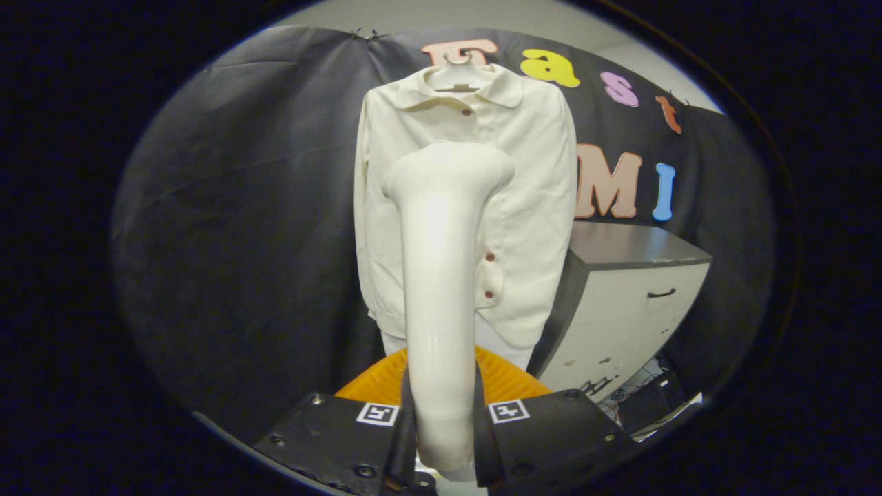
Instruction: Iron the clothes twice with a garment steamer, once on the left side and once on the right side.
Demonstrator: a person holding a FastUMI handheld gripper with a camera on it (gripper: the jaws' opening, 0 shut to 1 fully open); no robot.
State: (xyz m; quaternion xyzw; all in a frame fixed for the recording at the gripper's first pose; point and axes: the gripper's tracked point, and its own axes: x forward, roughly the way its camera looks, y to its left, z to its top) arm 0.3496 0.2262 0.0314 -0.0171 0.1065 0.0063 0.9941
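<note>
We have the gripper (441,430) clenched on the cream plastic garment steamer (441,275), head raised before the cream buttoned shirt (530,207) hanging beyond; neither of 2 passes looks begun; next, press left.

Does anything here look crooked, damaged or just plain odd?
Nothing stands out. The cream shirt hangs straight on its hanger, buttoned and unstained. The fingers grip the white steamer, pointing it at the shirt. The cabinet beside the shirt is closed.
</note>
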